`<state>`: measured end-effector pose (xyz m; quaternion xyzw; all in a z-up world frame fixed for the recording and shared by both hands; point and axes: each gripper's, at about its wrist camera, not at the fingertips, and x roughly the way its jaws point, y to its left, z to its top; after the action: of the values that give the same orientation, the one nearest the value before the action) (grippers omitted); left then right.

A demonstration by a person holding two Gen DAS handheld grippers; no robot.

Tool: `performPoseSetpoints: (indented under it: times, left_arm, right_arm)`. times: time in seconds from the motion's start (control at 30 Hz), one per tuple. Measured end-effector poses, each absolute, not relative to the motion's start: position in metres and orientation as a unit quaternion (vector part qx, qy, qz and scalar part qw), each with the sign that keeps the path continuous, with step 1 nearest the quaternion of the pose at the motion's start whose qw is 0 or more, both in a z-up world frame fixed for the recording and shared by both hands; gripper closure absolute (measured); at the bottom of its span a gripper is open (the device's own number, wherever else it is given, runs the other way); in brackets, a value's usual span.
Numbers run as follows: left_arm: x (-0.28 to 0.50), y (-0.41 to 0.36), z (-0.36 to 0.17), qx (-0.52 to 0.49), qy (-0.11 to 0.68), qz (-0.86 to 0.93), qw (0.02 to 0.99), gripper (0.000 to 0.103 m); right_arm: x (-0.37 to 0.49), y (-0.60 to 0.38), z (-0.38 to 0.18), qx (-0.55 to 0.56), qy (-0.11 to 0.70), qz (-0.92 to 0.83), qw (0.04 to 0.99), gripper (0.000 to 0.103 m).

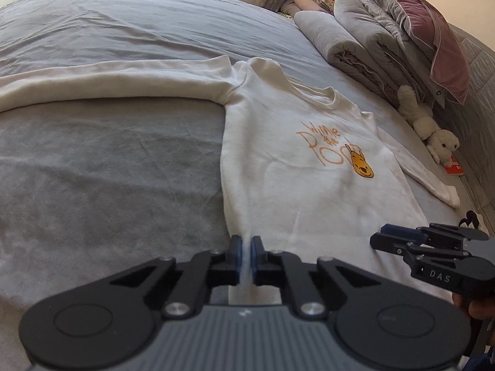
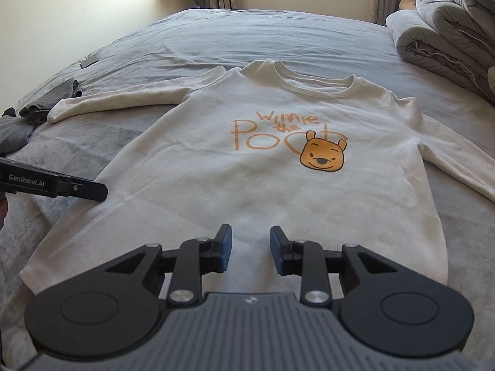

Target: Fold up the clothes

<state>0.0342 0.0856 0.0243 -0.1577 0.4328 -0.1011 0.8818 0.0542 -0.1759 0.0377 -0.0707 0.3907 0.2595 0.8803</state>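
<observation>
A: Where does the sweatshirt (image 2: 247,167) lie?

B: Flat on the bed (image 2: 216,37), print side up, straight ahead of the right gripper (image 2: 250,252). The collar is at the far end and the hem is nearest the grippers. Both sleeves are stretched out to the sides. No fold shows in it anywhere.

A: So how far along is the folding?

B: By the shirt alone, none of it is folded now. The body lies open and the sleeves are not tucked in. Judging from that, the sleeves and the body all remain to be folded. A dark garment (image 2: 51,102) sits bunched far off to the left of the right gripper, beyond the sleeve's cuff. I cannot tell whether it is folded.

A: And the grippers?

B: The left gripper (image 1: 244,247) has its pads nearly together with a strip of white cloth between them. It looks to be pinching the shirt's left edge near the hem. The right gripper's fingers are spread wide and hold nothing. It hangs just over the hem, toward the shirt's right half.

A: Anything near enough to get in the way?

B: A stack of bedding (image 1: 371,46) and a plush toy (image 1: 430,126) lie far right of the left gripper, well apart from the shirt's body.
</observation>
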Motion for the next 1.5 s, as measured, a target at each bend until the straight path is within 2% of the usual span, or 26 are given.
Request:
performPoseSetpoints:
  times: [0.13,0.27,0.5,0.53,0.6,0.63,0.67,0.8,0.93,1.03,1.1,1.13,1.17,1.2,1.23,1.5]
  left_arm:
    - [0.026,0.094,0.028,-0.19,0.428,-0.097,0.878,0.099]
    - [0.02,0.099,0.031,-0.171,0.415,-0.089,0.889,0.099]
    - [0.044,0.148,0.054,-0.163,0.387,-0.031,0.907,0.093]
    - [0.047,0.155,0.057,-0.161,0.383,-0.022,0.909,0.087]
    - [0.054,0.169,0.064,-0.159,0.375,-0.006,0.913,0.068]
    - [0.057,0.18,0.068,-0.157,0.369,0.009,0.916,0.054]
    - [0.06,0.198,0.073,-0.152,0.36,0.036,0.92,0.047]
    - [0.072,0.277,0.077,-0.161,0.339,0.133,0.917,0.04]
    - [0.076,0.337,0.063,-0.202,0.323,0.178,0.907,0.04]
    - [0.083,0.354,0.046,-0.221,0.327,0.178,0.901,0.04]
    - [0.092,0.348,0.036,-0.205,0.335,0.184,0.901,0.04]
    - [0.094,0.347,0.034,-0.199,0.335,0.187,0.902,0.044]
    - [0.094,0.348,0.035,-0.196,0.33,0.188,0.904,0.075]
    - [0.094,0.348,0.036,-0.193,0.325,0.19,0.906,0.097]
    - [0.094,0.349,0.037,-0.191,0.32,0.192,0.908,0.099]
    - [0.094,0.352,0.042,-0.163,0.29,0.204,0.921,0.099]
  right_arm:
    - [0.05,-0.171,0.034,-0.083,0.394,0.264,0.876,0.071]
    - [0.05,-0.174,0.036,-0.077,0.396,0.262,0.877,0.07]
    - [0.052,-0.173,0.036,-0.082,0.396,0.262,0.876,0.068]
    - [0.052,-0.173,0.035,-0.083,0.396,0.262,0.876,0.067]
    - [0.053,-0.174,0.035,-0.083,0.396,0.261,0.876,0.067]
    - [0.054,-0.174,0.034,-0.084,0.396,0.261,0.876,0.066]
    - [0.054,-0.174,0.034,-0.085,0.395,0.262,0.876,0.066]
    - [0.055,-0.172,0.034,-0.09,0.392,0.264,0.877,0.065]
    - [0.056,-0.172,0.034,-0.092,0.391,0.265,0.877,0.064]
    - [0.057,-0.171,0.033,-0.094,0.39,0.265,0.877,0.063]
    - [0.057,-0.17,0.033,-0.097,0.389,0.265,0.877,0.062]
    - [0.057,-0.17,0.033,-0.098,0.389,0.265,0.877,0.062]
    - [0.057,-0.17,0.032,-0.099,0.388,0.265,0.877,0.062]
    - [0.057,-0.17,0.032,-0.1,0.388,0.265,0.877,0.061]
    - [0.057,-0.169,0.032,-0.1,0.388,0.265,0.877,0.061]
    - [0.056,-0.17,0.035,-0.102,0.38,0.269,0.879,0.061]
